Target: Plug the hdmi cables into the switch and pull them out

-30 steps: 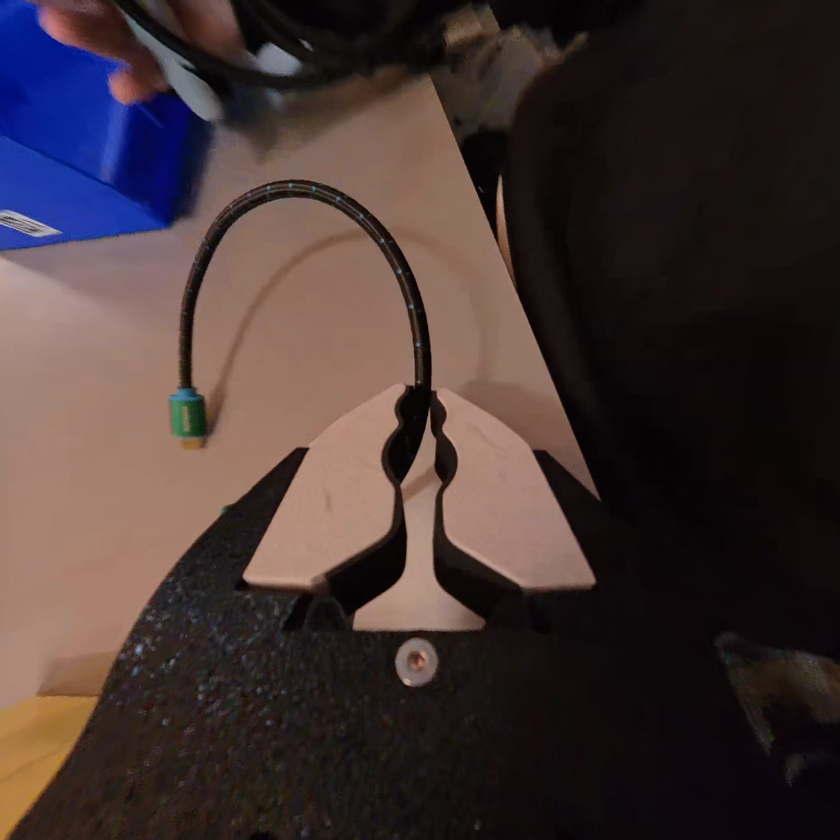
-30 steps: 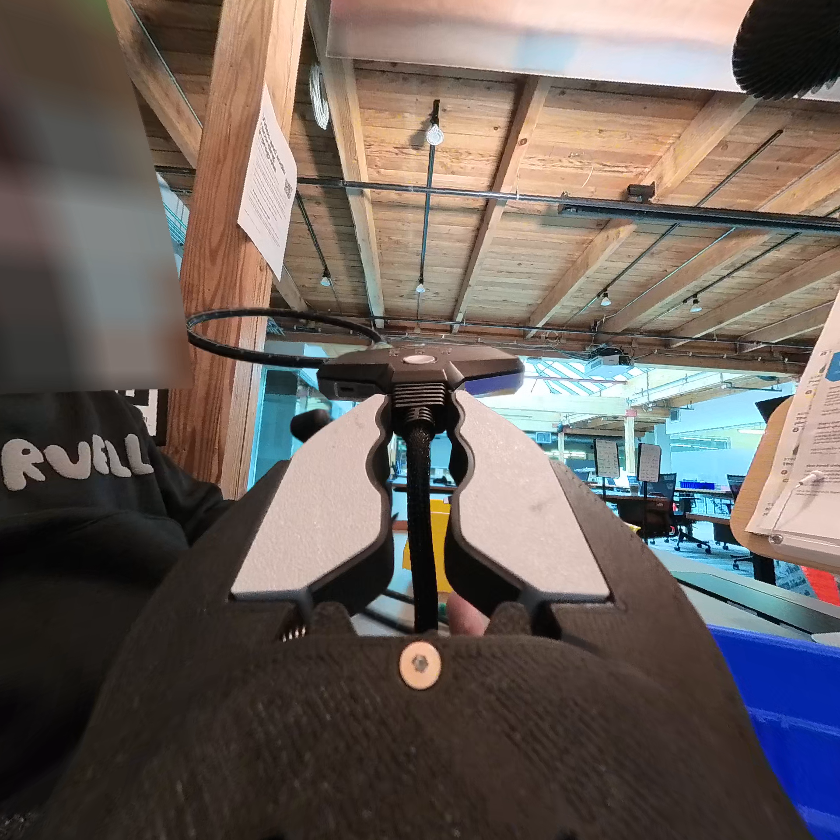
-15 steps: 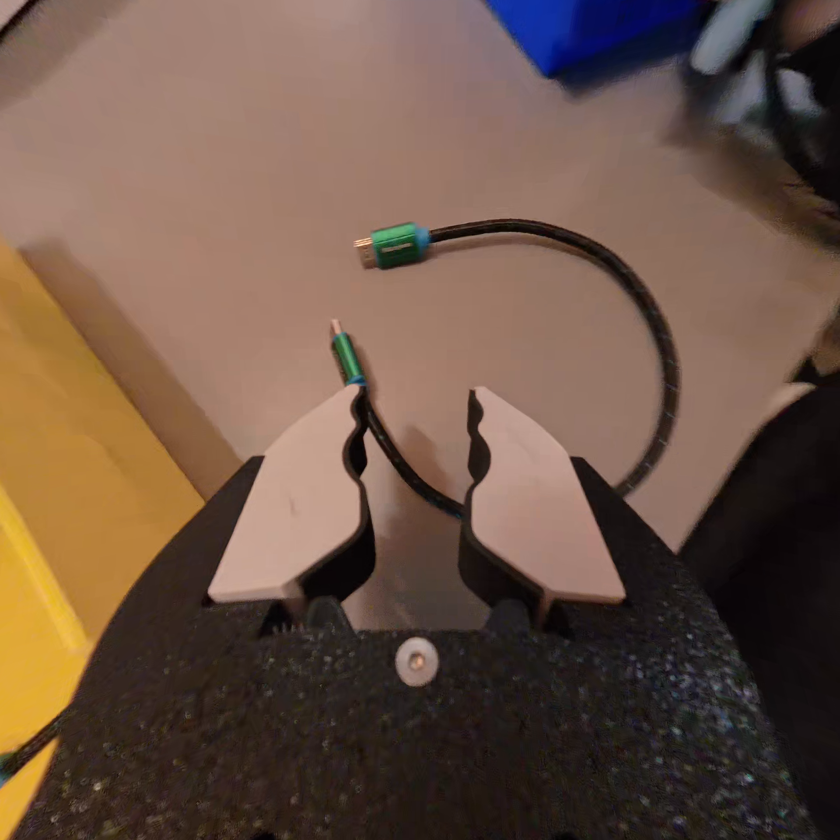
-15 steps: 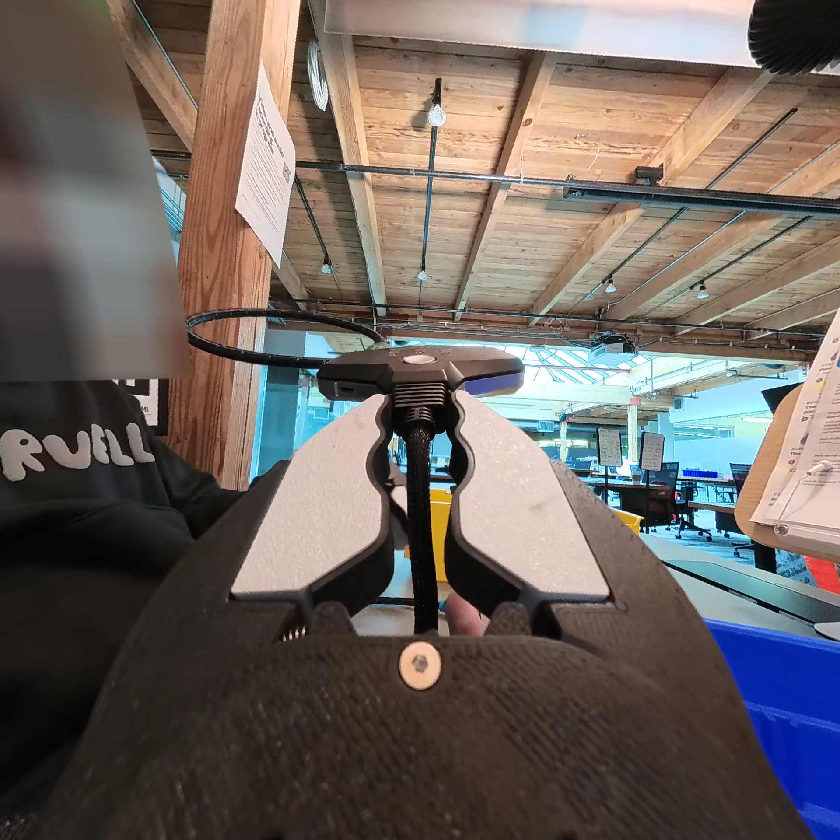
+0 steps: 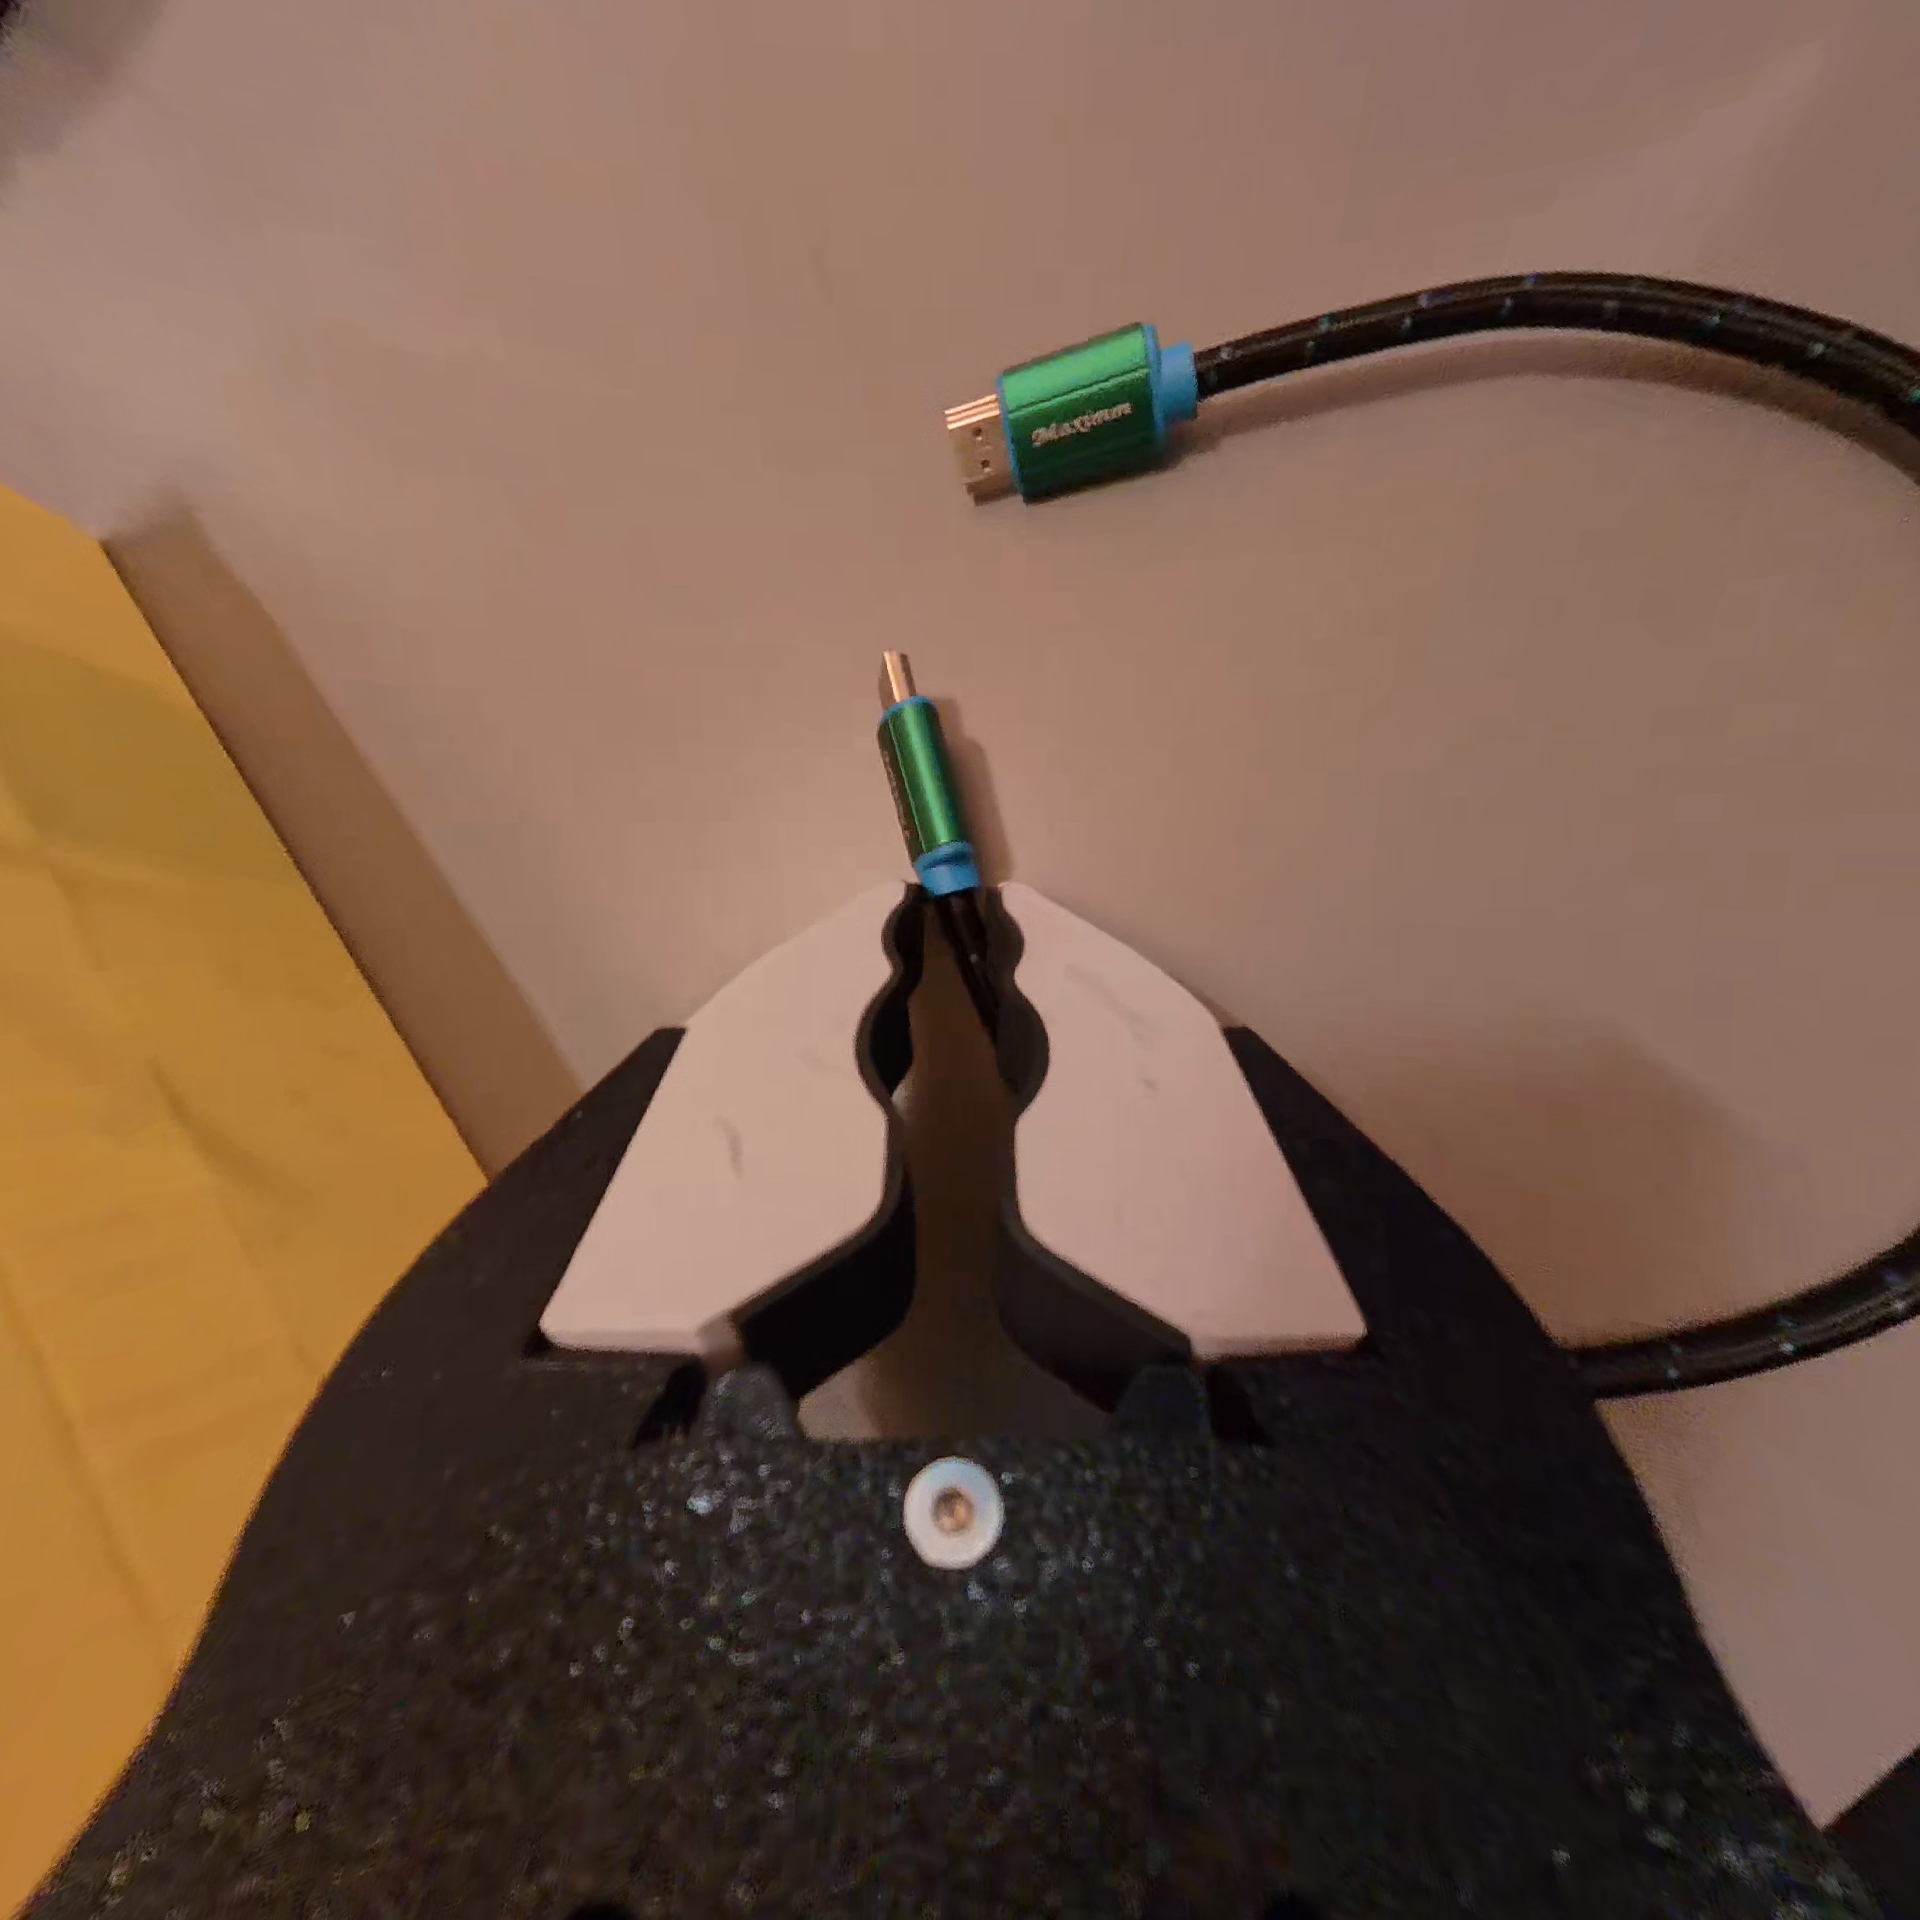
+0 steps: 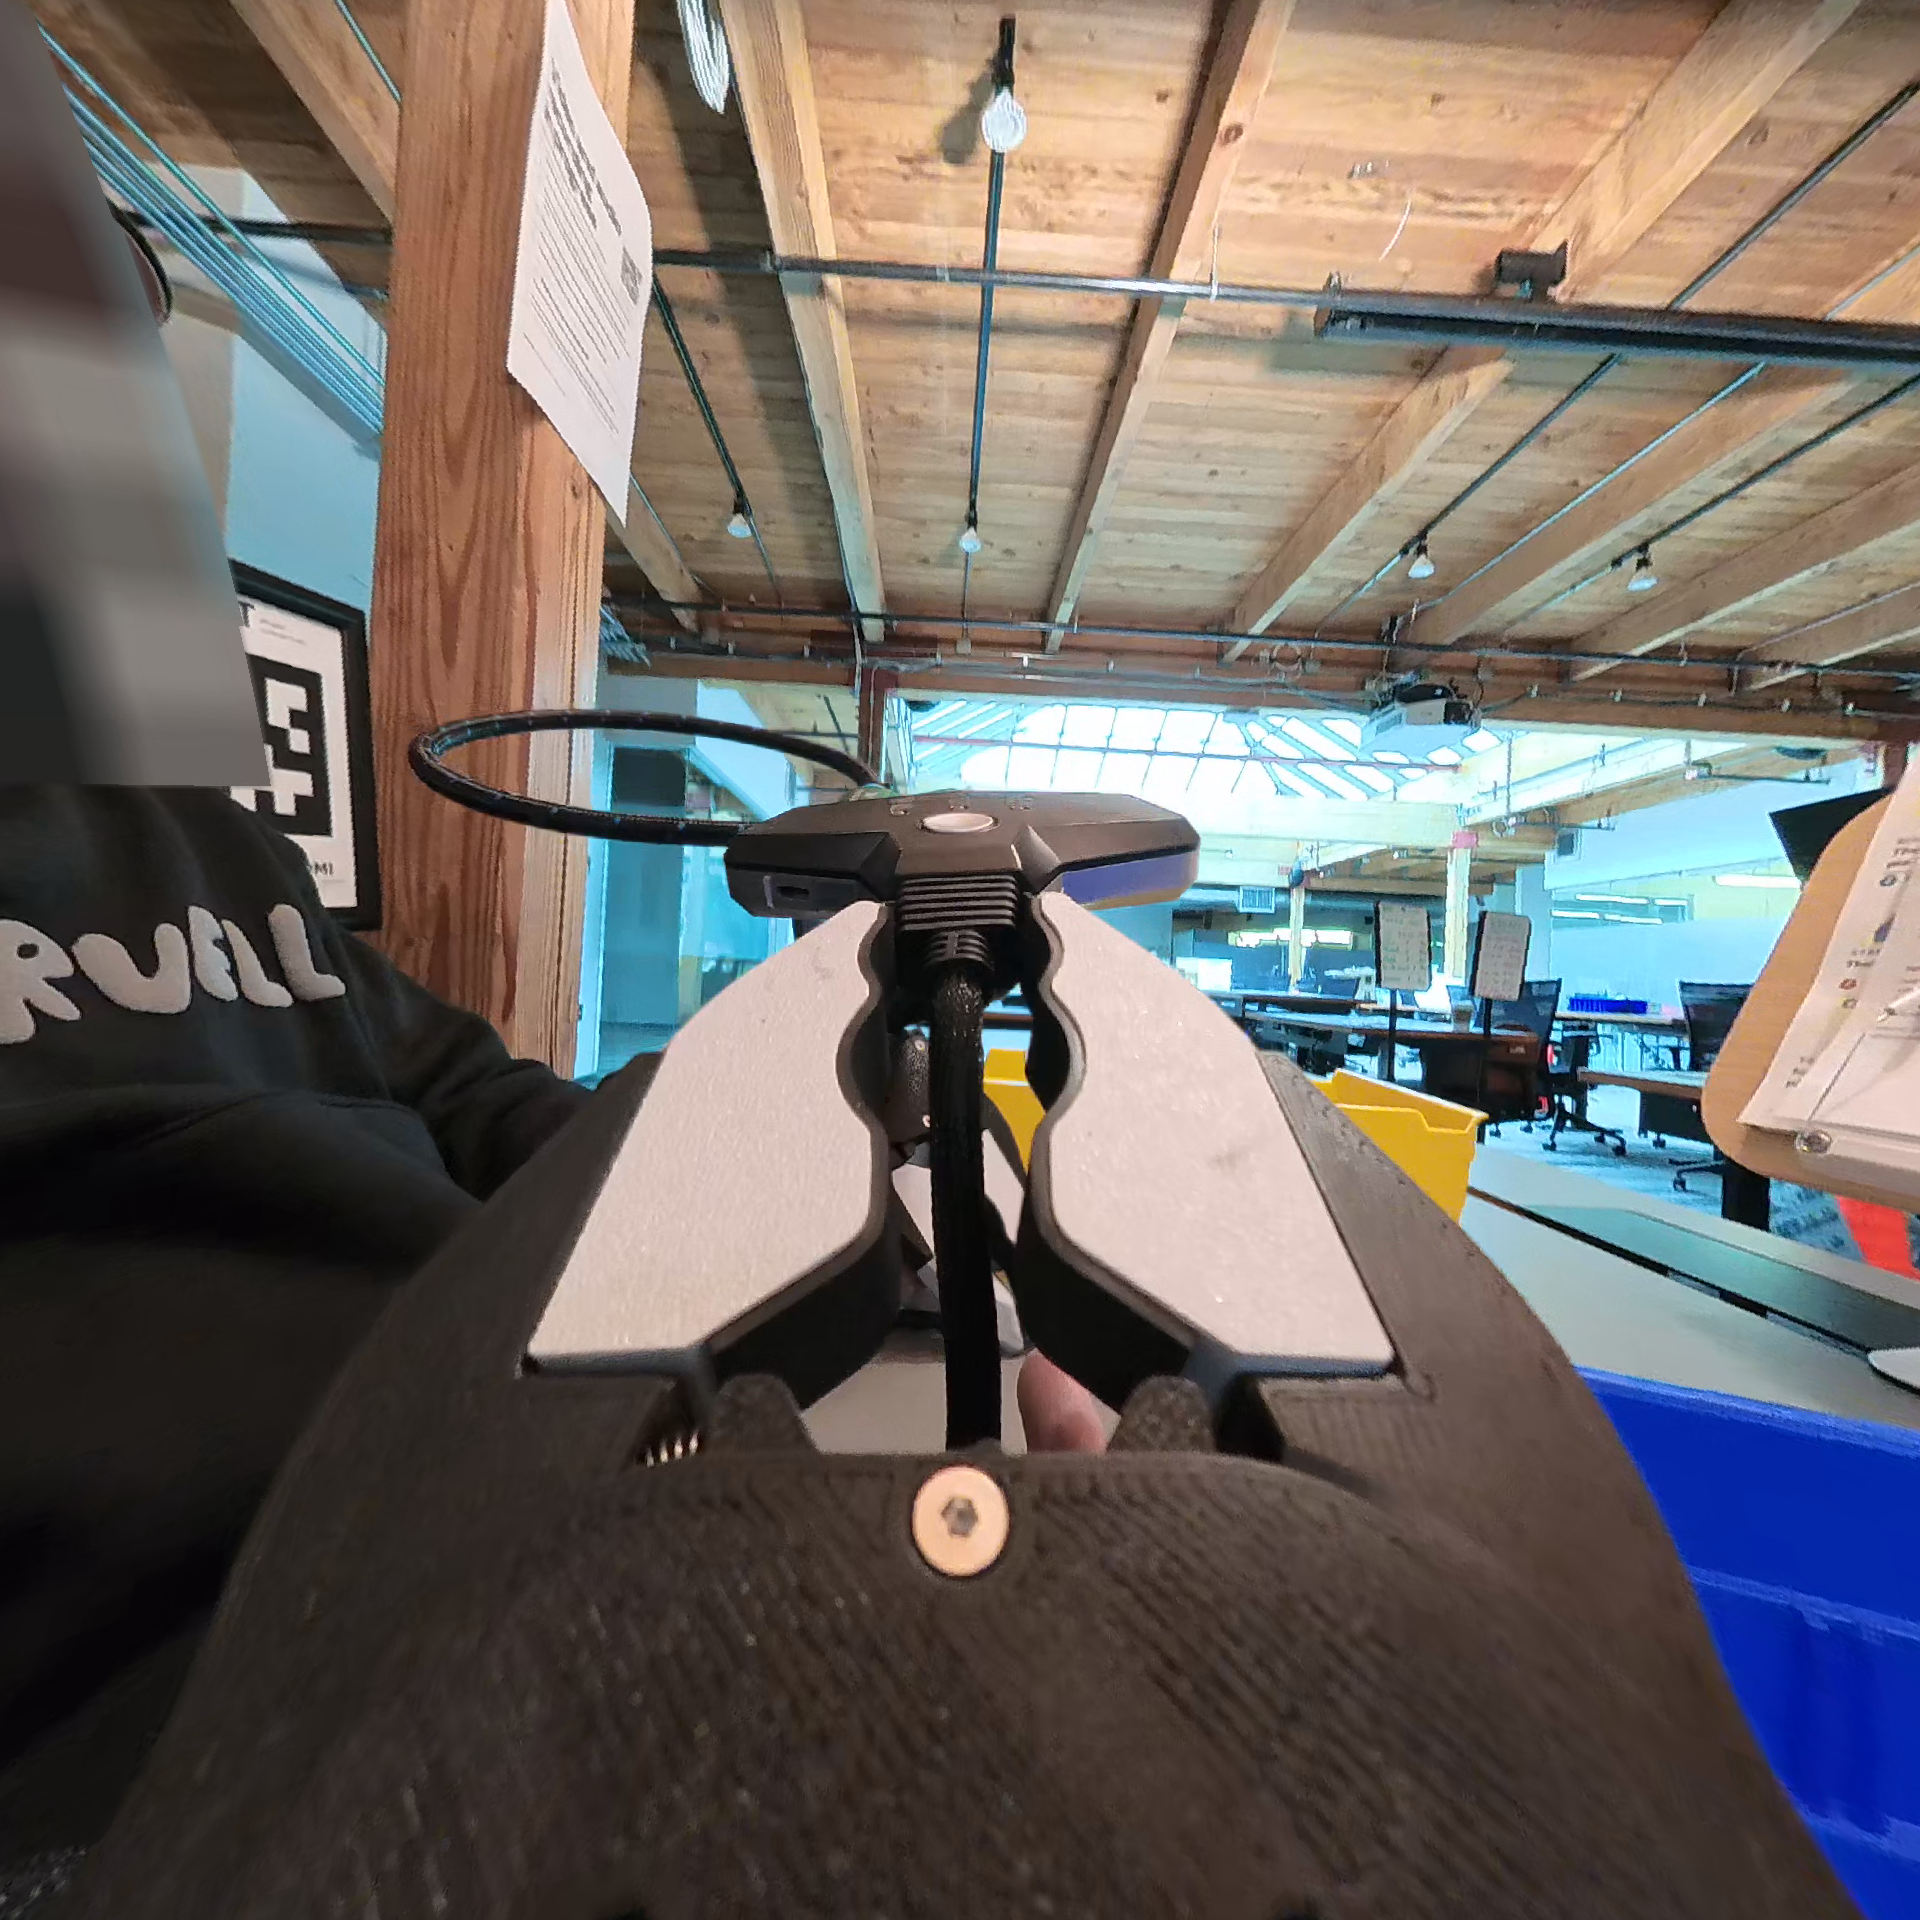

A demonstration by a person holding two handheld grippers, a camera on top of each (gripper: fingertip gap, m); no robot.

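My left gripper [image 5: 956, 904] is shut on a black braided HDMI cable just behind its green plug [image 5: 920, 784], which sticks out past the fingertips, edge-on above the beige table [image 5: 623, 312]. A second green HDMI plug [image 5: 1081, 410] lies flat on the table ahead to the right, its black cable [image 5: 1662, 312] curving off right and back. My right gripper [image 6: 961, 914] is shut on the ribbed cable neck of the black switch [image 6: 961, 842] and holds it up in the air. A thin black cable [image 6: 582, 764] loops from the switch's far left side.
A yellow surface [image 5: 156, 1039] lies to the left of the table. In the right wrist view a person in a dark sweatshirt [image 6: 208, 1143] is at left, a blue bin [image 6: 1766, 1558] at lower right, a yellow bin [image 6: 1392, 1122] beyond, a clipboard [image 6: 1818, 1039] at right.
My left gripper swung from the cable's loop to near the plug, opened, then shut on the cable just behind the plug. The right gripper with the switch has stayed almost still.
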